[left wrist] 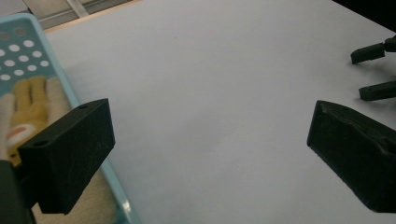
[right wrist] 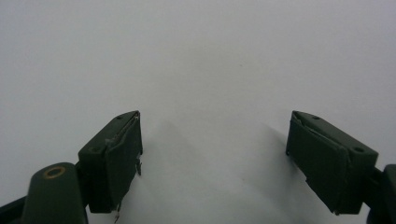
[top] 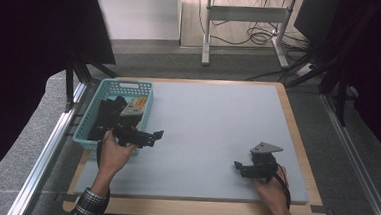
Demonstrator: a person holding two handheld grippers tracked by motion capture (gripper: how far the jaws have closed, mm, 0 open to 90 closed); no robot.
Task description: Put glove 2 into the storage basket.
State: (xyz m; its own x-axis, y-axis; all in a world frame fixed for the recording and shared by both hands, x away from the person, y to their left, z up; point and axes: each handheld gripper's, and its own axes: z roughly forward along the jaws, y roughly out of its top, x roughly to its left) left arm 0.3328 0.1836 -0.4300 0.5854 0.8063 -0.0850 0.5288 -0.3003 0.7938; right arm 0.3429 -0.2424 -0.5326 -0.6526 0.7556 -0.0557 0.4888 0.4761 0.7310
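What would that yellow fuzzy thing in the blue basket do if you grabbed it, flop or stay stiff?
The yellow fuzzy thing looks like soft cloth, so it would probably flop and squash. It likely weighs little and should not roll.

Both sleeves are plaid, dark with light checks, cuffs at the wrists. Left hand-held gripper [top: 149, 136]: black plastic body, blocky black jaws with small screw holes, grey three-cornered plate on top. Right hand-held gripper [top: 241, 166]: same black build, grey plate, brass-coloured ring near one jaw base, black cable trailing over the wrist.
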